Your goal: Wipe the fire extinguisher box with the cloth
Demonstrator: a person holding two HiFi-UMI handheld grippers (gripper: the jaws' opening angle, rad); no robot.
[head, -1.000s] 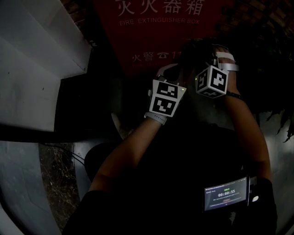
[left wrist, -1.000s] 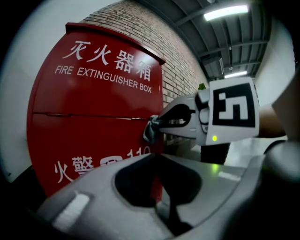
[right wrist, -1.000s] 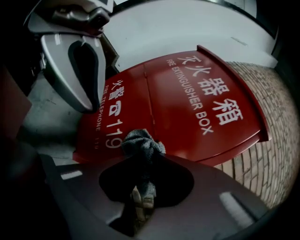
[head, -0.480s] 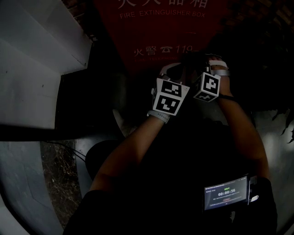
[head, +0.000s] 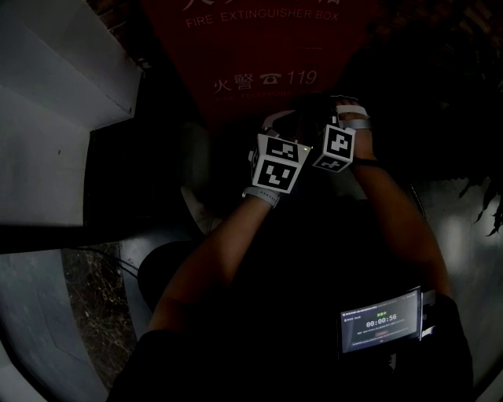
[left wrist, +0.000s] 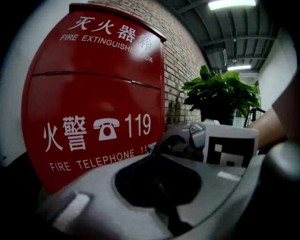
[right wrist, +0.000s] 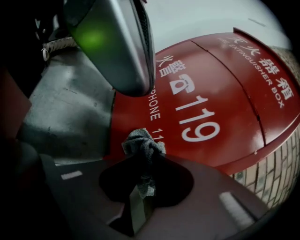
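- Fire extinguisher box (left wrist: 93,93): glossy red front with white Chinese characters, "FIRE EXTINGUISHER BOX", a telephone symbol, "119" and "FIRE TELEPHONE". A horizontal seam crossed the front below the top lettering. It stood on the floor against a brick wall (left wrist: 180,70).
- Cloth (right wrist: 143,145): grey, bunched, at the lower edge of the box's front, beside the "11" lettering. Contact with the box could not be confirmed.
- Right gripper (right wrist: 145,157): jaws clamped on the cloth, a tuft sticking out past the tips.
- Left gripper (left wrist: 157,150): jaws pressed together with nothing between them, pointed at the box's lower front, just beside the right gripper.
- Floor (right wrist: 70,112): smooth grey in front of the box.
- Potted plant (left wrist: 220,93): green, leafy, to the right of the box along the wall.
- Ceiling light (left wrist: 232,3): lit strip, high above the box.
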